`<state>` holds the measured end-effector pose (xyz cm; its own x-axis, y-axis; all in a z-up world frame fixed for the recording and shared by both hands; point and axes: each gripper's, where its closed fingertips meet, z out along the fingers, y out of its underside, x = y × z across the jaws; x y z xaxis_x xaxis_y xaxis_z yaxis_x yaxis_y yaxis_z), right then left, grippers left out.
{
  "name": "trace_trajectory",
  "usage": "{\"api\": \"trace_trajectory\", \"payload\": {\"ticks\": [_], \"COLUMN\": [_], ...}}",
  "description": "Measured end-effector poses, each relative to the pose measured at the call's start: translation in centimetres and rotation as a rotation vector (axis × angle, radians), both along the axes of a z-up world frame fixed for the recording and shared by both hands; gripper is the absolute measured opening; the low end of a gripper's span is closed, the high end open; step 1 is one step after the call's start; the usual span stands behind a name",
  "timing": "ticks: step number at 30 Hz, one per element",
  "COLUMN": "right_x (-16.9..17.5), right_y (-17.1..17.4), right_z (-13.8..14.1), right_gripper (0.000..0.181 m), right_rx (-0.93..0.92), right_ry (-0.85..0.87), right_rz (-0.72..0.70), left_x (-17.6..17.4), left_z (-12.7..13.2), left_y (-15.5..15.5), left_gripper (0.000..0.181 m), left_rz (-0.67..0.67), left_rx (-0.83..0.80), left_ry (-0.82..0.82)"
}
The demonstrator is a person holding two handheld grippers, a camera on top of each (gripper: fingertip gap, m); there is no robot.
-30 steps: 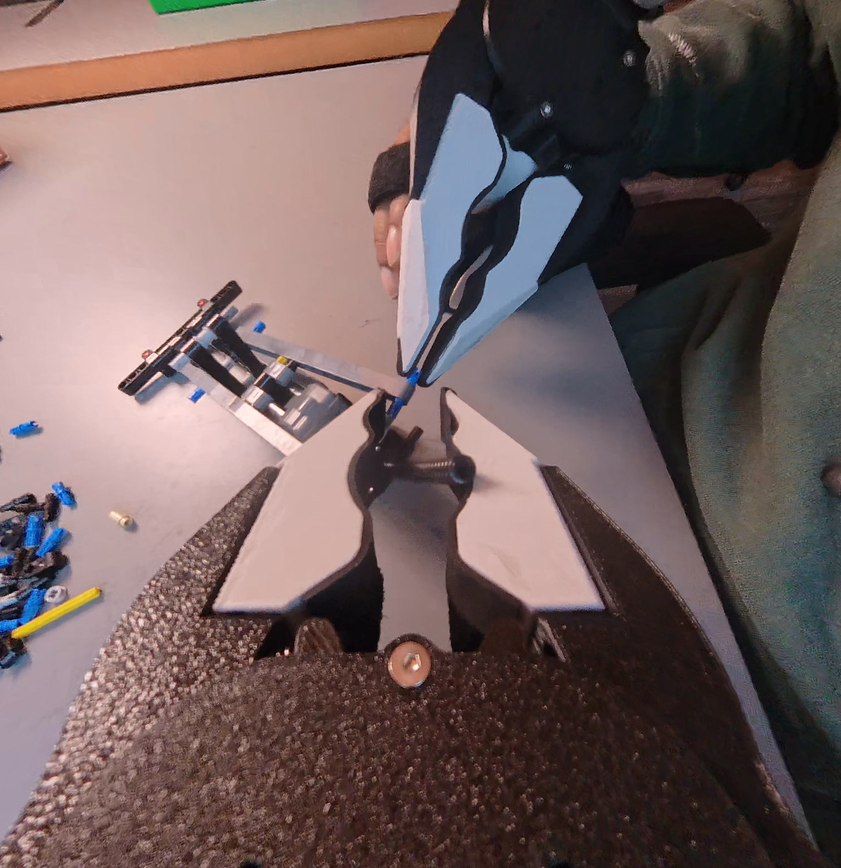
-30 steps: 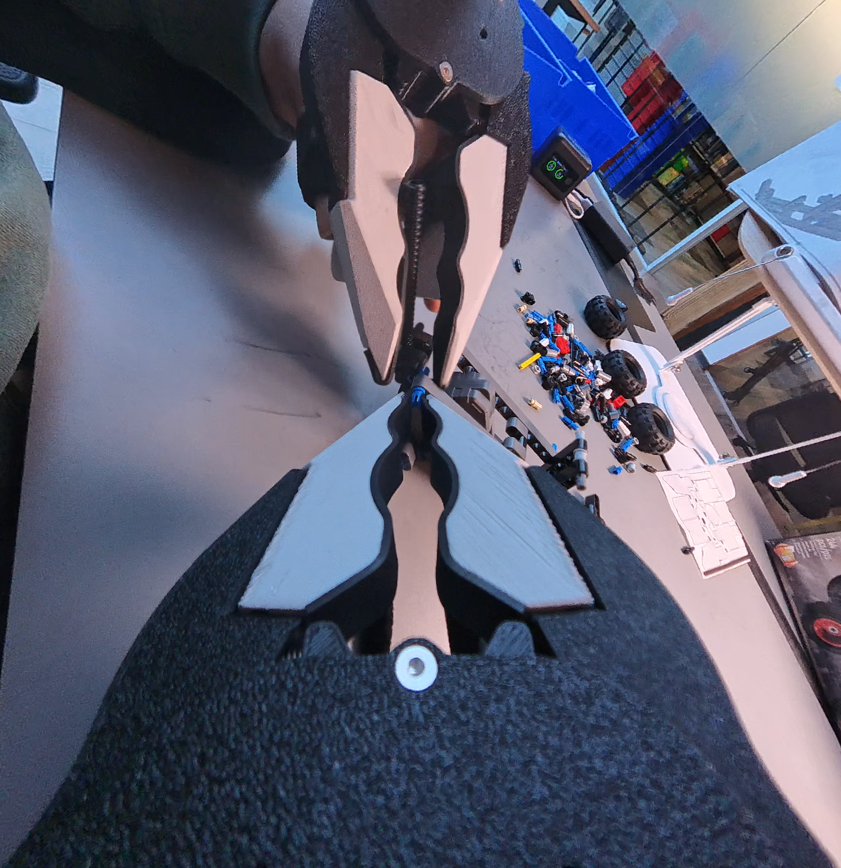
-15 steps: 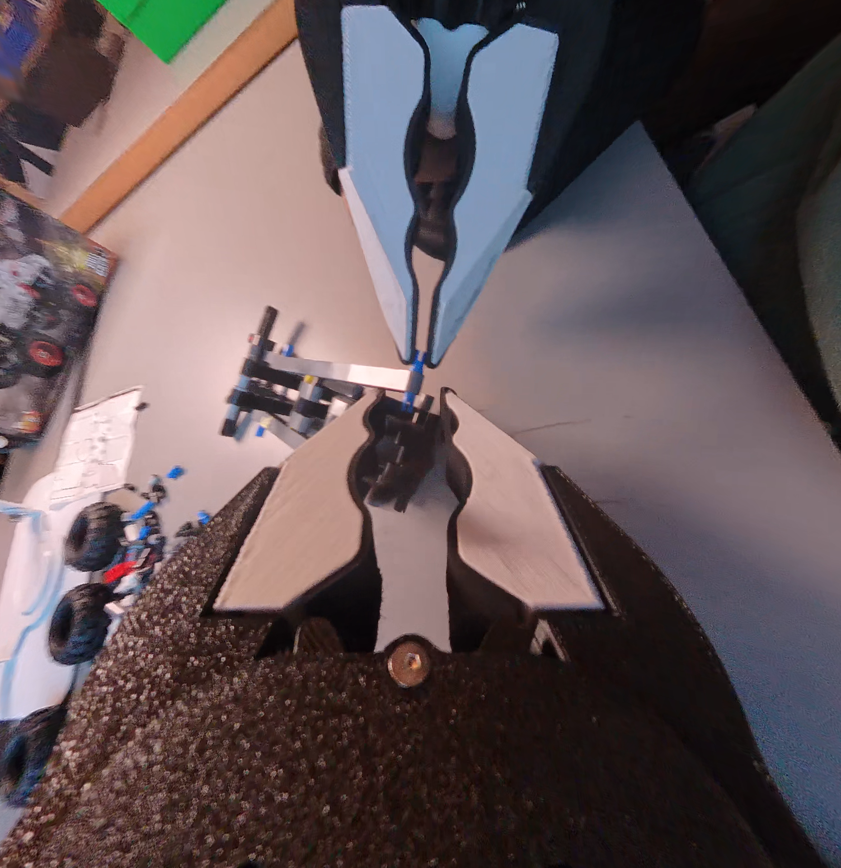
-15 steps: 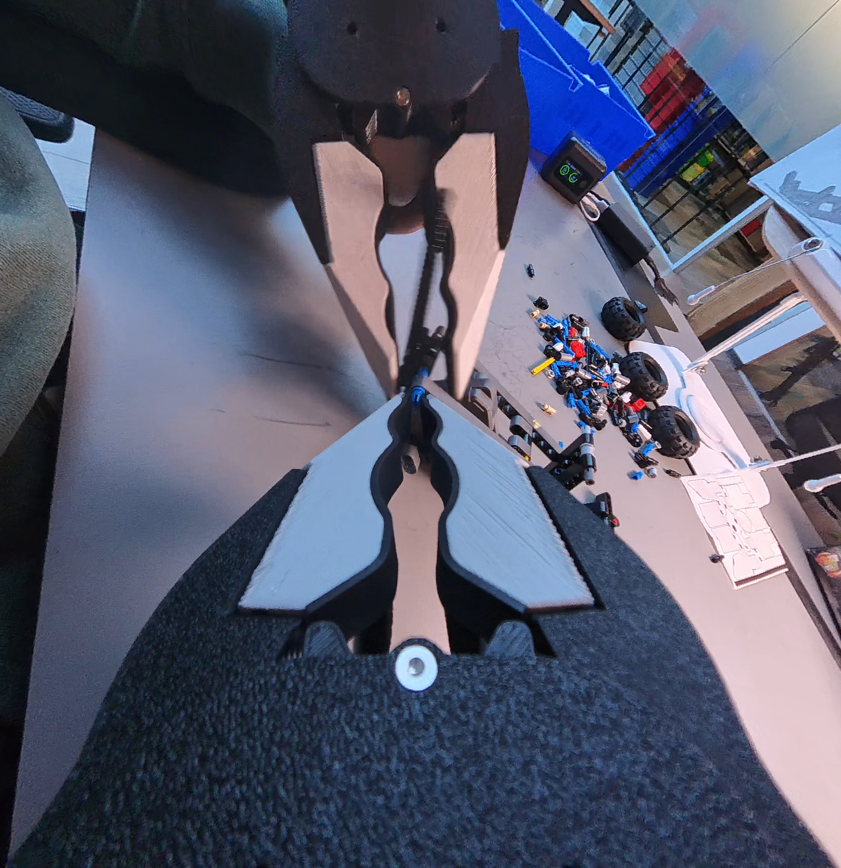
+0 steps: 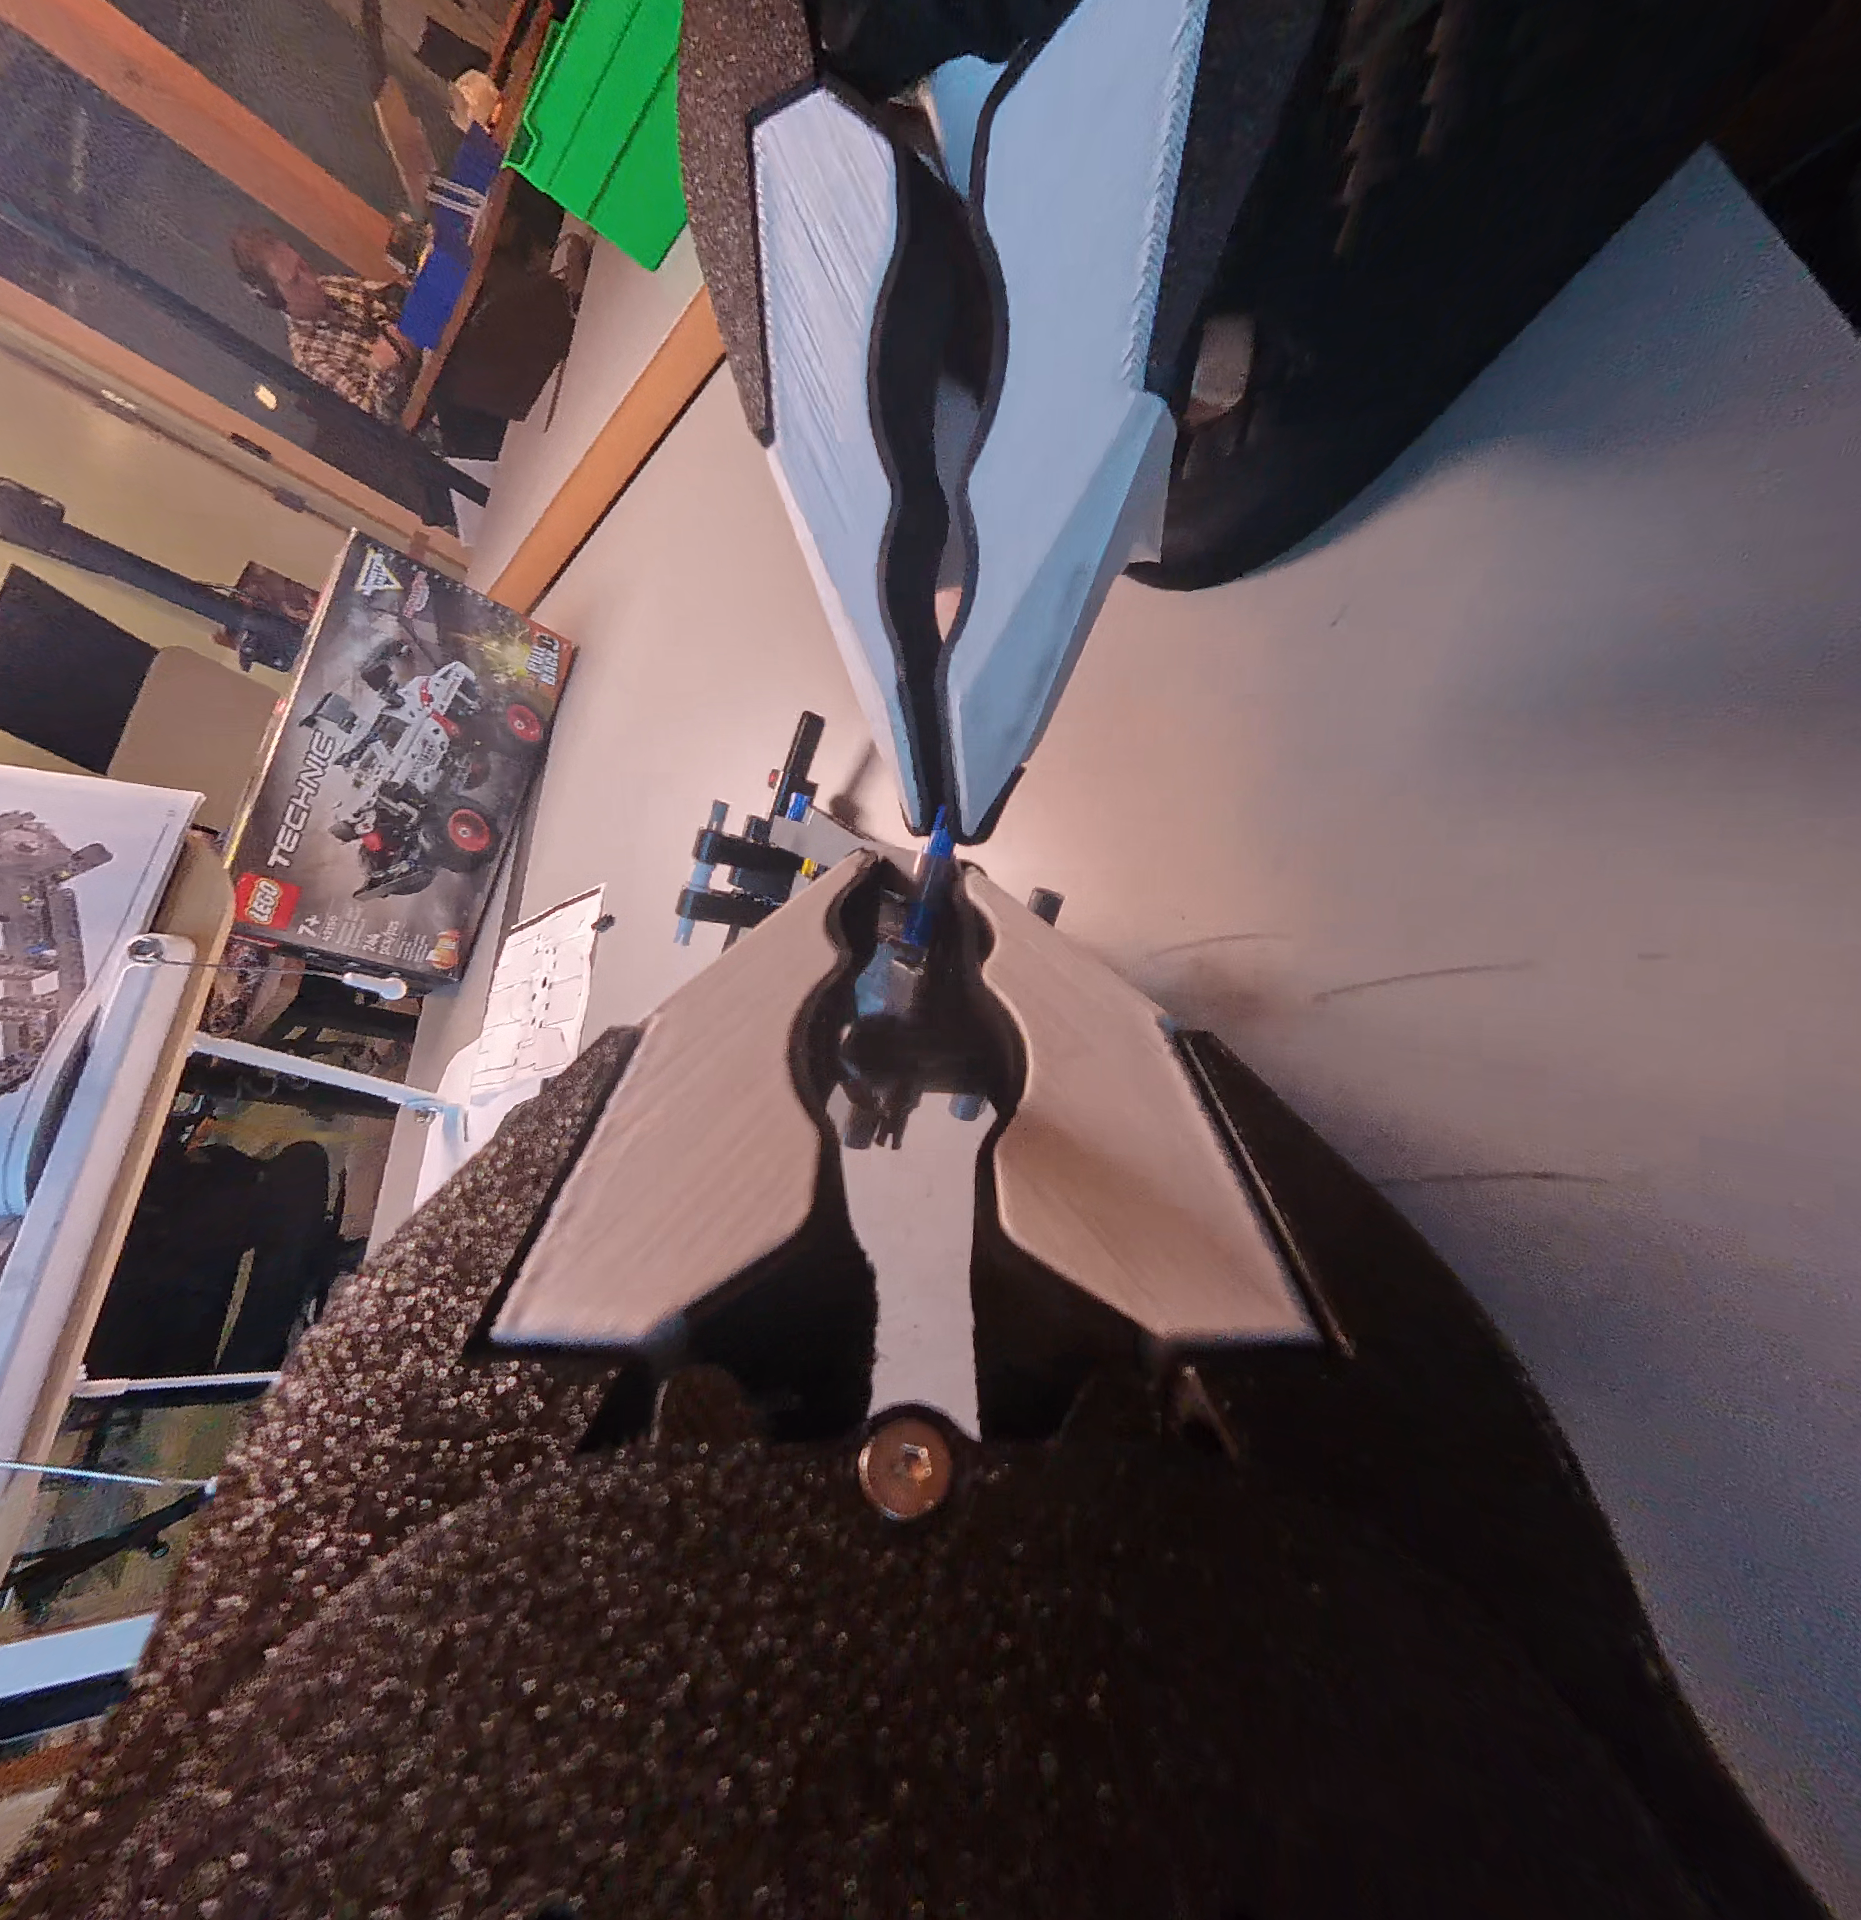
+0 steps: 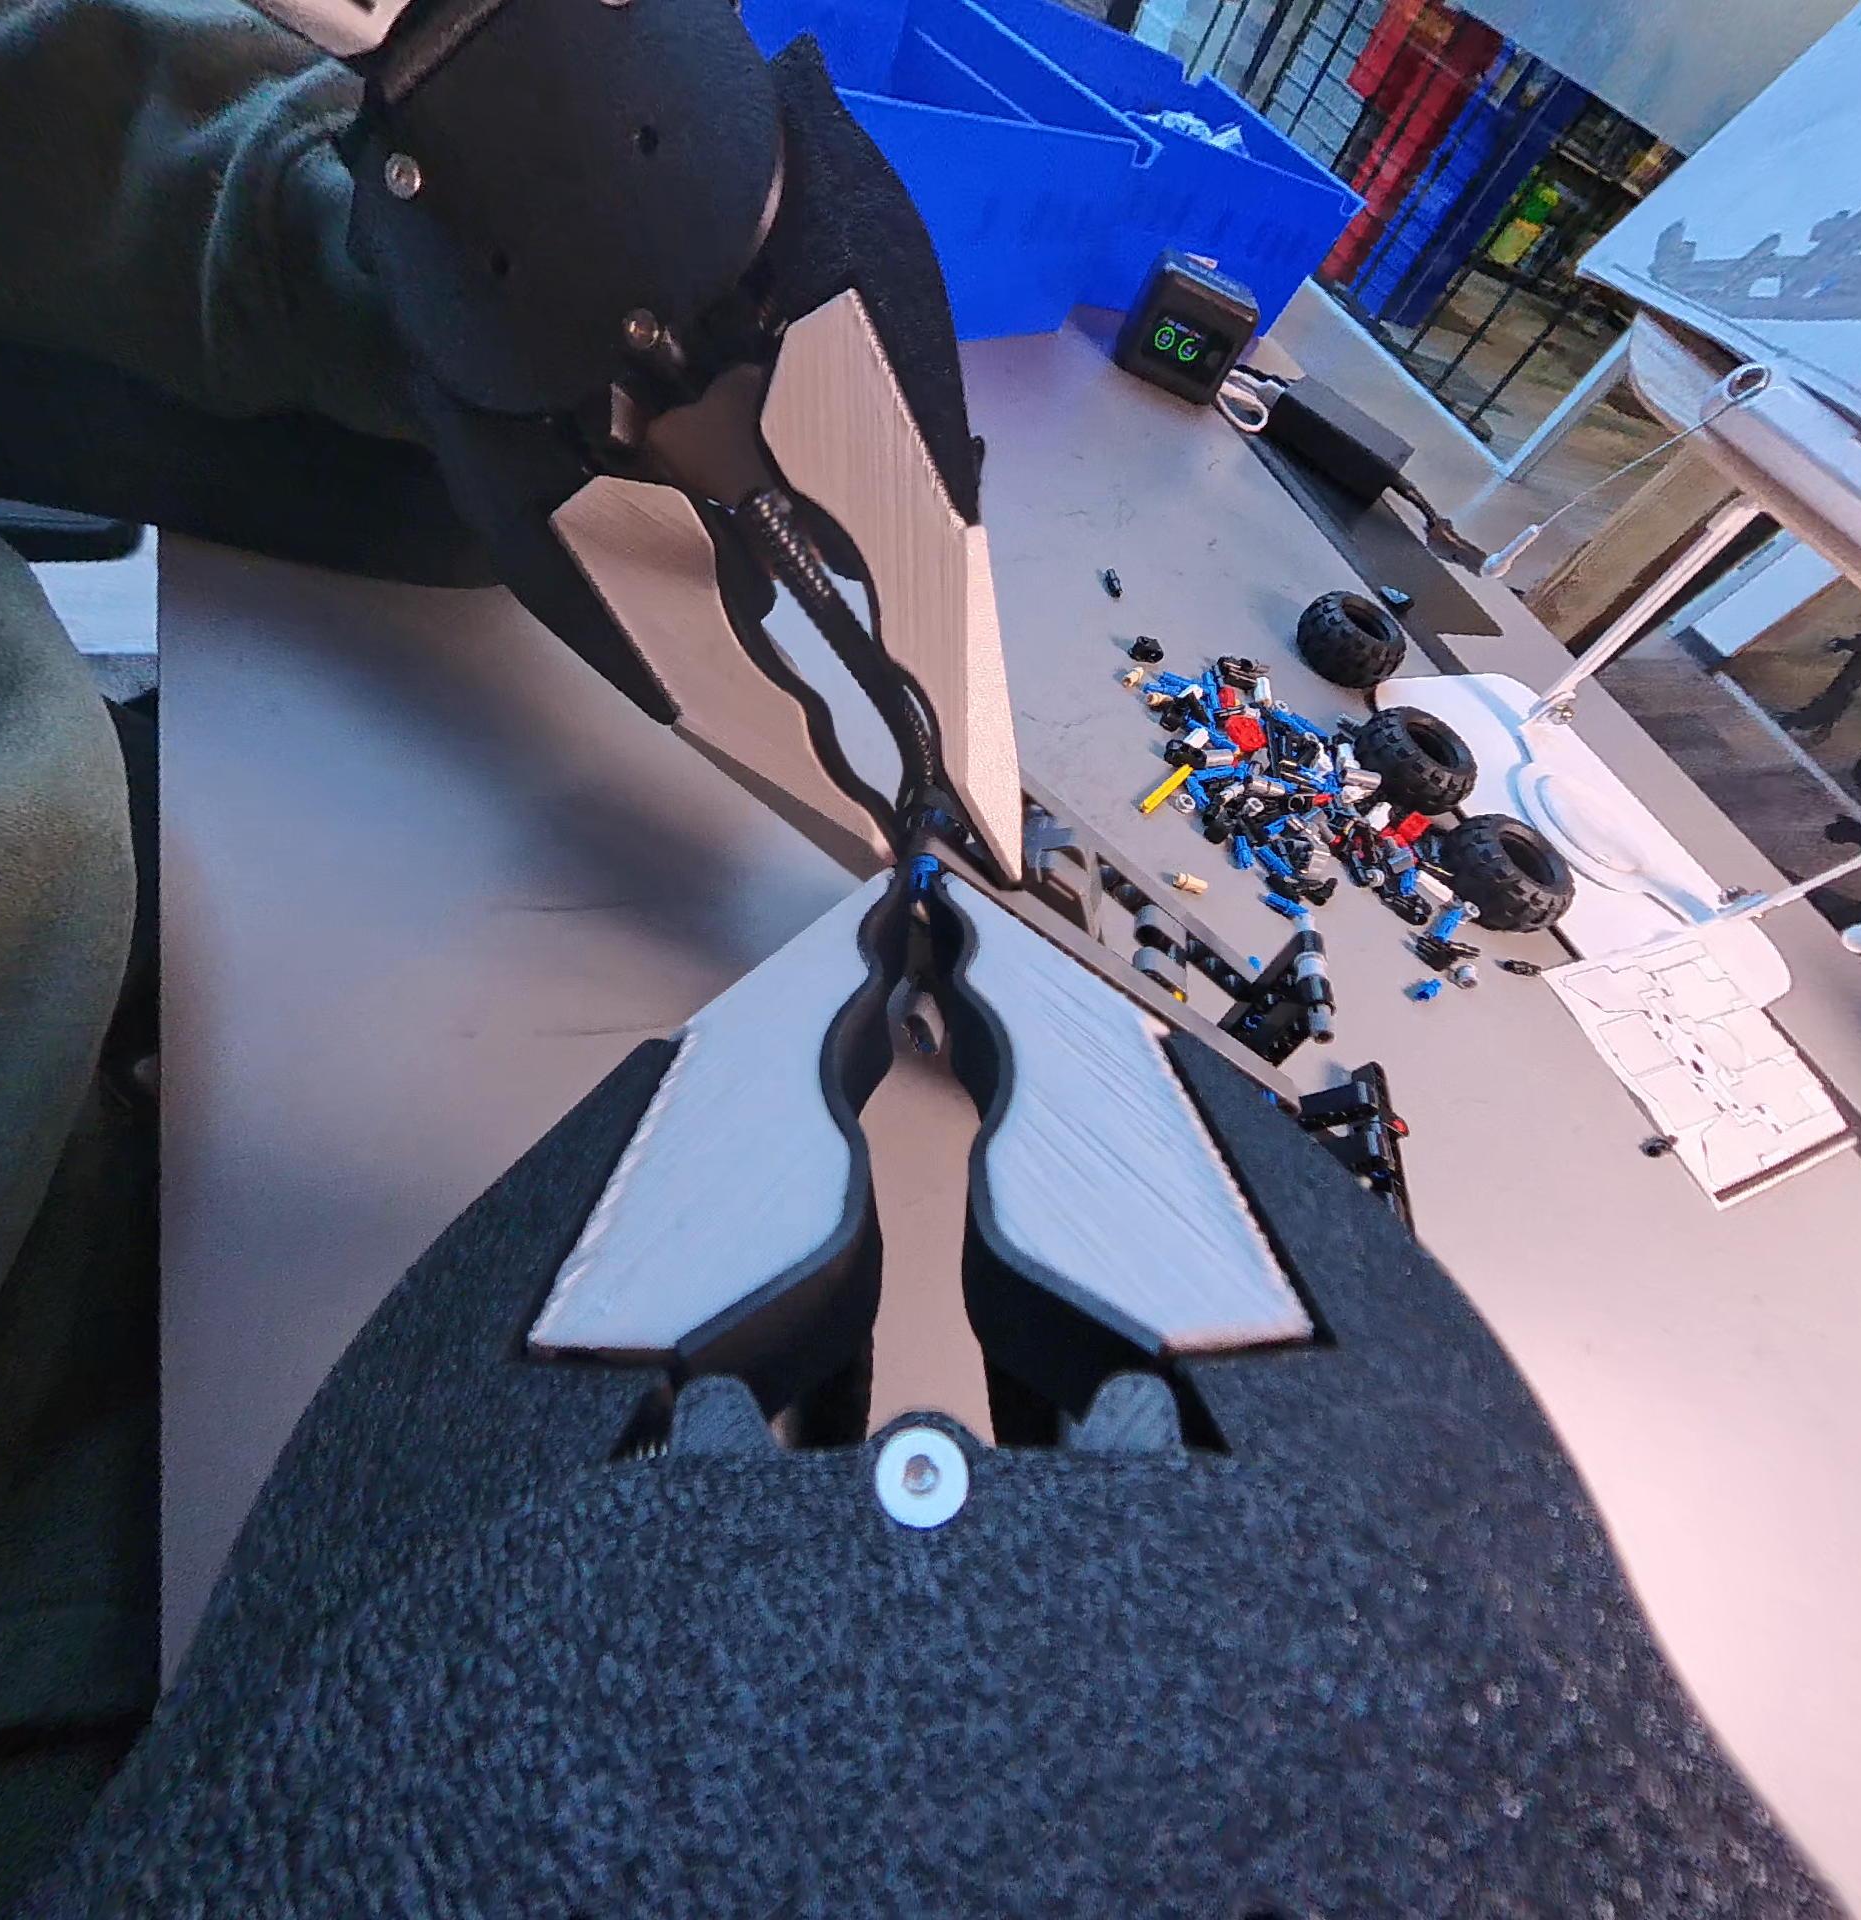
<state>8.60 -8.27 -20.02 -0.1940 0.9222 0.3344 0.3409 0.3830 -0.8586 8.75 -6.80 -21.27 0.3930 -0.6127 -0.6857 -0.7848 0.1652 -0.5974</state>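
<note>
My left gripper (image 5: pixel 921 873) is shut on a small black part with a coil spring (image 5: pixel 890 1039), held above the grey table (image 5: pixel 1425 727). My right gripper (image 6: pixel 915 883) is shut on a short blue pin (image 6: pixel 918 868). The two grippers meet tip to tip. The pin (image 5: pixel 926 883) touches the front end of the spring part. In the left wrist view the right gripper (image 5: pixel 941 826) comes down from the top. In the right wrist view the left gripper (image 6: pixel 952 852) comes in from the upper left, with the spring (image 6: pixel 812 582) between its fingers.
A partly built black and grey frame (image 6: pixel 1217 956) lies on the table just behind the tips. To its right are a pile of small pieces (image 6: pixel 1269 769), black tyres (image 6: pixel 1414 758) and a paper sheet (image 6: pixel 1695 1060). Blue bins (image 6: pixel 1061 177) and a set box (image 5: pixel 406 769) stand farther off. Left and right tips are no more than a few centimetres apart.
Both grippers have turned while staying tip to tip. In the right wrist view the left gripper now leans in from the upper left. The pin stays at the spring part's end.
</note>
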Motion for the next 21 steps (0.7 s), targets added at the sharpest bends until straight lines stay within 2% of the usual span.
{"api": "trace_trajectory", "payload": {"ticks": [7, 11, 15, 18, 21], "right_x": [0.8, 3.0, 3.8, 1.9, -2.5], "right_y": [0.2, 1.7, 4.3, 7.4, 10.9], "right_z": [0.8, 1.0, 4.6, 6.6, 5.3], "right_gripper": [0.001, 0.002, 0.002, 0.003, 0.003], "right_rx": [-0.068, -0.141, -0.096, -0.025, 0.006], "right_ry": [0.045, 0.061, 0.117, 0.082, -0.037], "right_rz": [-0.042, -0.114, -0.162, -0.141, -0.087], "left_x": [0.2, -2.4, -0.3, 0.9, 0.9], "left_z": [0.7, 1.0, 0.7, 1.1, -0.2], "left_y": [0.1, 0.3, -0.7, -1.6, -2.6], "left_gripper": [0.01, 0.009, 0.011, 0.012, 0.015], "left_rz": [0.021, 0.088, -0.022, -0.113, -0.152], "left_rx": [0.043, 0.031, -0.005, -0.045, -0.111], "left_ry": [-0.034, -0.084, -0.115, -0.166, -0.158]}}
